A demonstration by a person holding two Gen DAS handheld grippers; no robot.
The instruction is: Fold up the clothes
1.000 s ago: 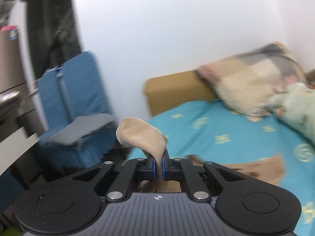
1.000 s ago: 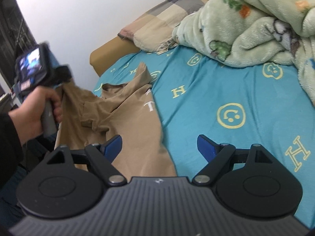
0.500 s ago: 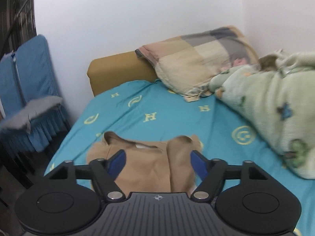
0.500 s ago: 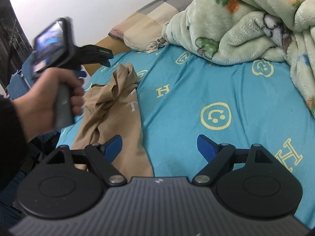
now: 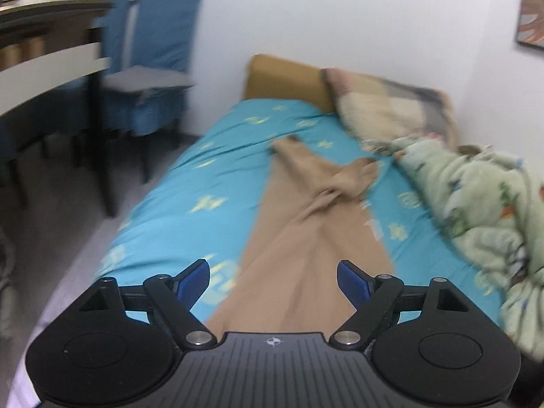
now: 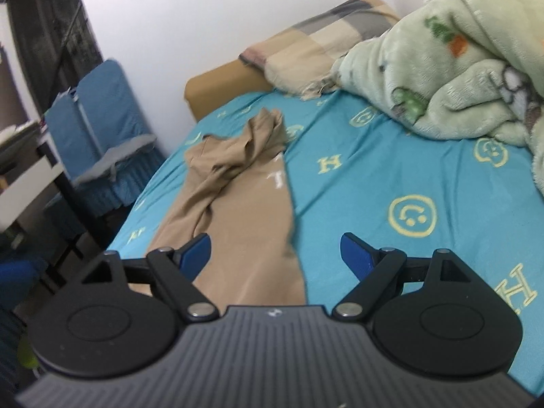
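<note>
Inspection, my own jaws, both hands.

Item under task: 1 tan shirt (image 5: 306, 238), lying long-wise on the bed sheet (image 5: 190, 187), running straight ahead of both sets of jaws. Near hem sits just below and between my left gripper (image 5: 272, 280); far end is bunched, w/ a sleeve flopped over the body. Judged: laid lengthwise so the sides can be folded in, but the far bunch needs flattening first. In the right view the shirt (image 6: 238, 204) lies ahead and left of centre; its right edge runs up between the pads.

Left gripper: jaws opening, wide apart, nothing pinched. Cloth is seen between the pads but lies below them, not gripped. View is motion-blurred, so fine creases can't be read.

Right gripper (image 6: 275, 250): jaws spread, released, nothing in them. Left pad hangs over the shirt, right pad over bare sheet. Touching or not: can't tell.

Surroundings, outward:
- 1 pillow (image 5: 391, 108), far ahead, right of the shirt's far end.
- 1 green blanket (image 6: 459, 68), heaped to the right, apart from the shirt. Judged: pushed aside to give folding room.
- 1 brown headboard (image 6: 221, 81) at the far end.
- Blue chairs (image 6: 98, 129) to the left, off the bed: 2 backs seen.

Count of clothes visible: 1.
</note>
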